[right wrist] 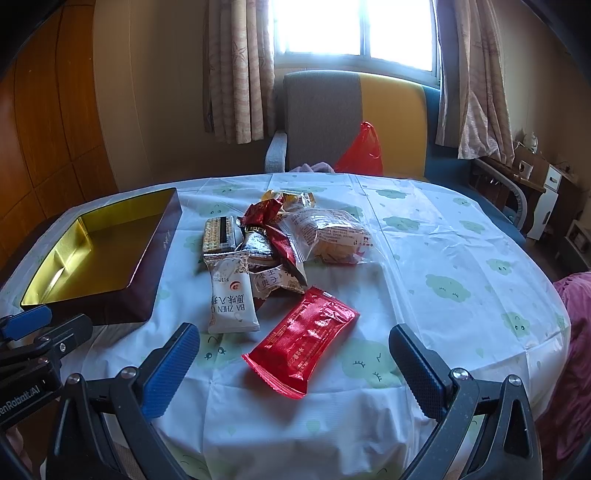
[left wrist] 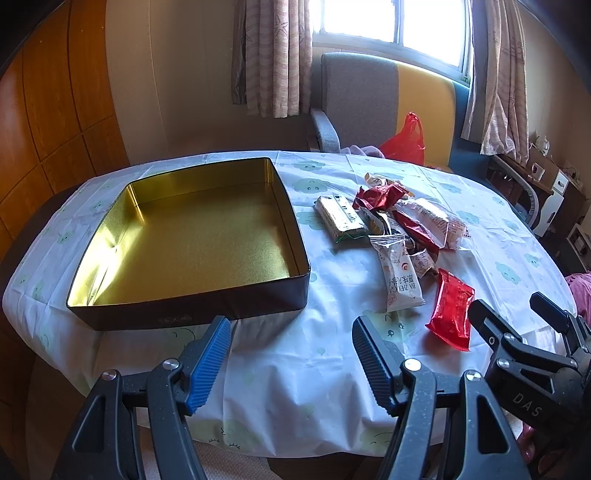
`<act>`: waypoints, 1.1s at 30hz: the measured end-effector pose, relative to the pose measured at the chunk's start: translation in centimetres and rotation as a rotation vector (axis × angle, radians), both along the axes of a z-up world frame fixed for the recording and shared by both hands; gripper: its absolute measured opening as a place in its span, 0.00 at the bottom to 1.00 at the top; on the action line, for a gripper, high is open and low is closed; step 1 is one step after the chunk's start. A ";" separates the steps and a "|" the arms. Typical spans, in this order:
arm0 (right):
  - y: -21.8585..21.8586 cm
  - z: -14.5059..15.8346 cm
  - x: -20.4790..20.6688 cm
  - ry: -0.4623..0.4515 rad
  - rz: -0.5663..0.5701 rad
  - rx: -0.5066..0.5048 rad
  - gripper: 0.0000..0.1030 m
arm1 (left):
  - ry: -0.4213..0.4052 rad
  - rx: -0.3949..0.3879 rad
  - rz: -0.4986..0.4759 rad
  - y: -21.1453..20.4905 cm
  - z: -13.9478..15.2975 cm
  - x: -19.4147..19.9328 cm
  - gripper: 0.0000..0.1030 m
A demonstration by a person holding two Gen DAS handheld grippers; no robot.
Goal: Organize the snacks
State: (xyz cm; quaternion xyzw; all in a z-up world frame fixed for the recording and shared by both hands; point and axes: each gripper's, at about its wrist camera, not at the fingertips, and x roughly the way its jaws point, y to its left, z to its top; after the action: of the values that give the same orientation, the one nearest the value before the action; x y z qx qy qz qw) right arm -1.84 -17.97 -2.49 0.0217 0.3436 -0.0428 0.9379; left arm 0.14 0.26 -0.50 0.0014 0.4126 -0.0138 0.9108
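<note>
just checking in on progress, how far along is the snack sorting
Nothing is packed yet: the gold-lined tin is empty. Nothing is in hand either; the left gripper and right gripper both hover open. All the snacks are left to move, with the red packet nearest the right jaws and the pile behind it.

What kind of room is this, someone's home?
Most likely a lived-in room in a home: a curtained window, a padded armchair behind a table with a cartoon-cloud cover, and loose snack packets beside an open tin.
</note>
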 end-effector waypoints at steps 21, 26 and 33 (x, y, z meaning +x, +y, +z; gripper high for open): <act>0.2 -0.1 0.1 0.005 0.010 -0.002 1.00 | 0.011 0.009 0.003 0.0 -0.4 0.0 0.68; 0.2 -0.1 0.1 0.005 0.012 -0.004 1.00 | 0.019 0.007 0.002 -0.1 -0.5 0.1 0.68; -0.7 -0.2 0.3 0.012 -0.047 -0.027 1.00 | 0.048 -0.042 -0.010 0.3 -0.9 0.4 0.68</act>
State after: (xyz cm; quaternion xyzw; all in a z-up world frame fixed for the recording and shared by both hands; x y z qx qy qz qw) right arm -1.54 -18.64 -2.69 0.0166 0.3478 -0.0695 0.9348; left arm 0.52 0.60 -1.40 -0.0158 0.4339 -0.0268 0.9004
